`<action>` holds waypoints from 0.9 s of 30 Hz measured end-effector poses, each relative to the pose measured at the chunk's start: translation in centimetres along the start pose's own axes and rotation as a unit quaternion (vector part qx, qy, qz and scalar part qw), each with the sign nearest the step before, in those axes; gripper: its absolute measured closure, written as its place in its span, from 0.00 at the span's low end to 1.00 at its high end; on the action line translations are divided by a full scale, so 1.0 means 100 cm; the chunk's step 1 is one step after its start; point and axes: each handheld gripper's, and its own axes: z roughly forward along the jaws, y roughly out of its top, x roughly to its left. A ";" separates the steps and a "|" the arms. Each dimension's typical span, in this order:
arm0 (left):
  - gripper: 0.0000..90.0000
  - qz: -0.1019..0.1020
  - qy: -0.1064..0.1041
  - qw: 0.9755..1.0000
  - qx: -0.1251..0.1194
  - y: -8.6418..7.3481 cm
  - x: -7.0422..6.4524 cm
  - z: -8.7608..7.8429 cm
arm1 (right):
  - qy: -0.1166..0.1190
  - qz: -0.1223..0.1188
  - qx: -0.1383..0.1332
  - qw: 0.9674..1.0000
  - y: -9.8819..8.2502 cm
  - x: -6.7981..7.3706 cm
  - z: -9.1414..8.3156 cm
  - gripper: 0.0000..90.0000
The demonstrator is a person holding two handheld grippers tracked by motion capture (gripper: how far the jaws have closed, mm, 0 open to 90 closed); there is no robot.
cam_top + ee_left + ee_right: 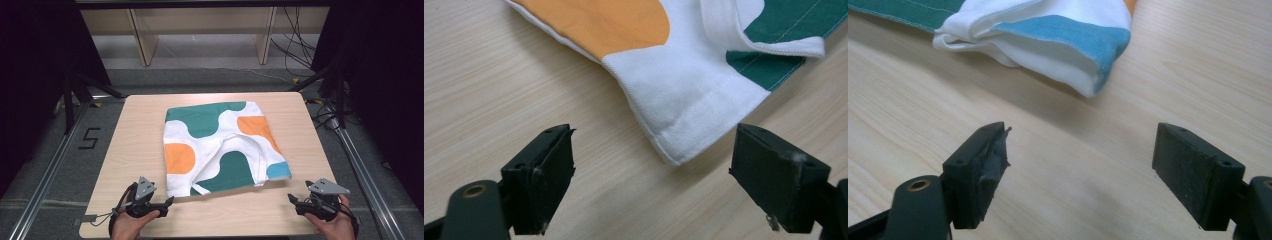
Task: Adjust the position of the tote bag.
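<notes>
Left tongs [167,201] at 7 o'clock and right tongs [292,199] at 5 o'clock gape, jaws apart, empty. Beyond them, a folded patterned bag [220,145] lies mid-bench [135,150]. Best to pinch both near corners squarely, together.

Both forearms cut off by bottom edge in high view, hands partly. Bag [684,95] runs off top edge in left gripper view, same in right gripper view; inside of its folds hidden. Far shelf legs cropped at top.
</notes>
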 end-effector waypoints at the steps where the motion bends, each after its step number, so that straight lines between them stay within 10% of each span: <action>1: 0.19 -0.004 0.006 1.000 -0.004 0.000 -0.001 0.001 | -0.001 0.001 0.001 1.000 0.000 0.000 0.000 0.26; 20: 0.21 0.002 0.002 1.000 0.007 -0.001 -0.007 0.005 | -0.001 0.006 -0.003 1.000 0.000 -0.002 -0.001 0.27; 23: 0.21 0.046 0.011 0.998 0.031 0.000 -0.010 0.008 | -0.004 0.004 -0.005 1.000 0.000 -0.003 0.000 0.27; 27: 0.20 0.050 0.027 0.998 0.041 0.000 -0.015 0.013 | -0.002 0.005 -0.004 1.000 0.000 -0.003 0.000 0.27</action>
